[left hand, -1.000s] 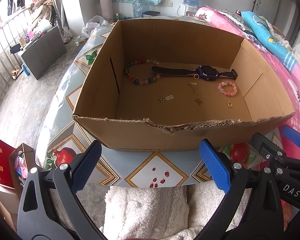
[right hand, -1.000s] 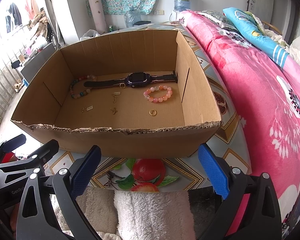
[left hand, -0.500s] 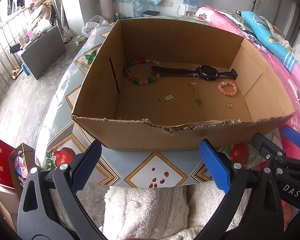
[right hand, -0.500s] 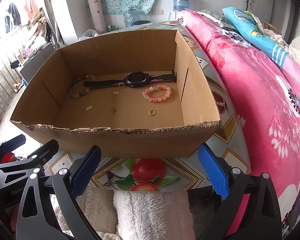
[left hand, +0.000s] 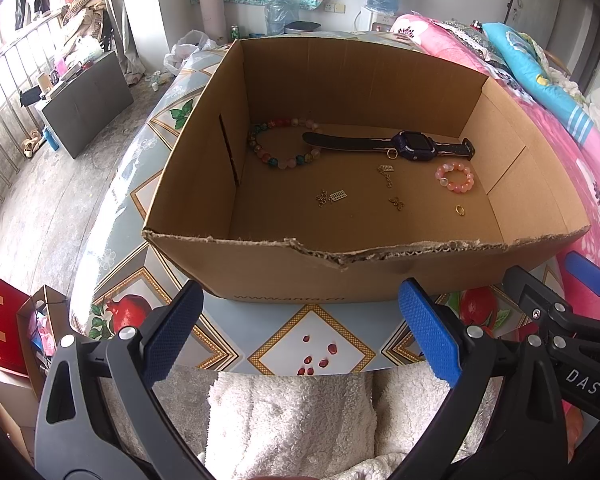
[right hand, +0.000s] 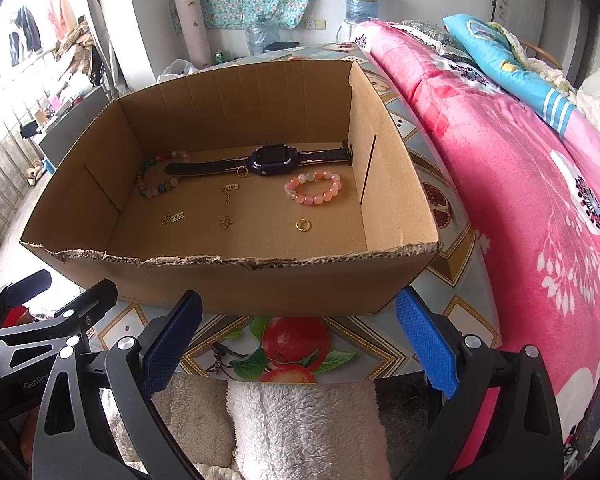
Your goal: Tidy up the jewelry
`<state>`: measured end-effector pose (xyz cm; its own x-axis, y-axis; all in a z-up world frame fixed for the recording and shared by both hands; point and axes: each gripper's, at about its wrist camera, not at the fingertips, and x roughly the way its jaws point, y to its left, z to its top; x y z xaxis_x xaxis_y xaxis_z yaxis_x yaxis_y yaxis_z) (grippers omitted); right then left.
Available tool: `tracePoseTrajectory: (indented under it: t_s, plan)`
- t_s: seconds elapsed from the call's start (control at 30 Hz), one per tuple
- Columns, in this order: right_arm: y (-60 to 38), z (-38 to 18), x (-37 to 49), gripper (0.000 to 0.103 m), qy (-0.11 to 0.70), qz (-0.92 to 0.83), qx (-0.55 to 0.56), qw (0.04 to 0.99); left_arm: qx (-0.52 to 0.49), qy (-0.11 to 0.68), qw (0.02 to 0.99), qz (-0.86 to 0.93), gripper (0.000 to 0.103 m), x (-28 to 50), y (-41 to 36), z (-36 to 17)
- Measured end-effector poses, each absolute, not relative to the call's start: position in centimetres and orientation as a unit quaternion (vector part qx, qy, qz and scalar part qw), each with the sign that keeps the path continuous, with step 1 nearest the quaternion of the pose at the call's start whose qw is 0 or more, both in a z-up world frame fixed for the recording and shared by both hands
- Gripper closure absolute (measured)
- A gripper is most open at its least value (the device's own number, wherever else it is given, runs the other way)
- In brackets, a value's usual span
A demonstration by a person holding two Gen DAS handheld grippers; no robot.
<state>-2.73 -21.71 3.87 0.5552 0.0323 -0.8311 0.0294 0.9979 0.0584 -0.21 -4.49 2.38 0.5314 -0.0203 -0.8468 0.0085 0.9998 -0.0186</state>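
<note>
The box (left hand: 284, 272) was matt brown corrugated card, its front rim torn and ragged. The ring (right hand: 303, 225) and charms (left hand: 332, 197) shone like gold metal; the bracelets' (right hand: 314, 188) beads looked glossy. The watch (right hand: 272, 158) looked like dark plastic. The bench (left hand: 312, 340) wore a slick printed cover. The tongs (right hand: 296, 344) were matt black plastic with textured blue pads (right hand: 426, 344). Below lay fluffy white cloth (right hand: 300, 428).

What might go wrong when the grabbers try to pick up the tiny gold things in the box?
The gold ring and the small gold charms lie flat on the cardboard box floor, so the wide blue fingers may slide over them or push them away. The box's tall, torn front wall may block either open gripper reaching in. The watch strap rests across the multicoloured bracelet, so lifting one could drag the other.
</note>
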Motion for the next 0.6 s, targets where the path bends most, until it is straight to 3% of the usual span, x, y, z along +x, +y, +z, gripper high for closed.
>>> tracePoseTrajectory:
  t_s: [0.6]
  plan:
    - [-21.94,3.95,-2.90,0.008,0.473,0.000,0.034,0.880,-0.008,0.486,0.874,-0.009,0.009,-0.22,-4.49,2.17]
